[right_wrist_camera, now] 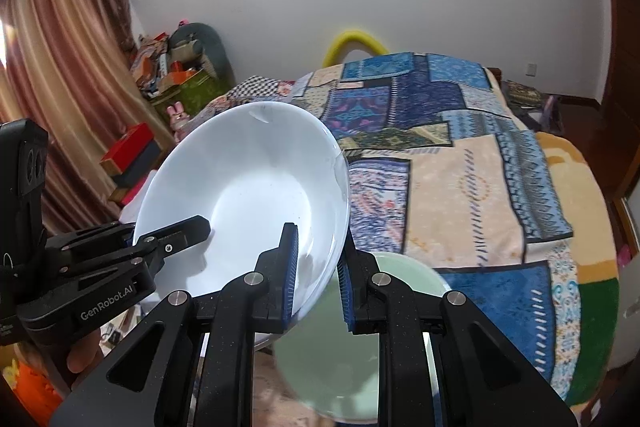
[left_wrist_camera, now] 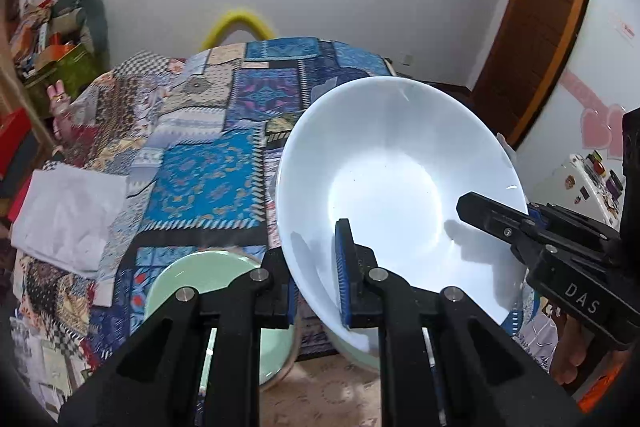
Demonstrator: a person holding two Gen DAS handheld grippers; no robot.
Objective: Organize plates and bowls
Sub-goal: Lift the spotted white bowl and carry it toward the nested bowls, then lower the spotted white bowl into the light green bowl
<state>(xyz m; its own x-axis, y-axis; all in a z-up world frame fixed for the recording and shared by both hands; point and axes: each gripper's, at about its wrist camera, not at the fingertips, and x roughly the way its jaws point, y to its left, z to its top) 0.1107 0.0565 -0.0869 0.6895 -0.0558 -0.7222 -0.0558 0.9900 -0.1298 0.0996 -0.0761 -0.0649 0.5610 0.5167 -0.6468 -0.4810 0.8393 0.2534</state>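
One green plate (left_wrist_camera: 188, 279) beneath, perhaps blurred.

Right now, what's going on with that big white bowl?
A person is holding the white bowl up, tilted, with both handheld grippers at once. The left gripper is shut on one side of its rim and the right gripper is shut on the opposite side, each with one finger inside the bowl. Below it sits a pale green dish, seemingly near the edge of the bed with the patchwork blanket. The white bowl touches nothing else.
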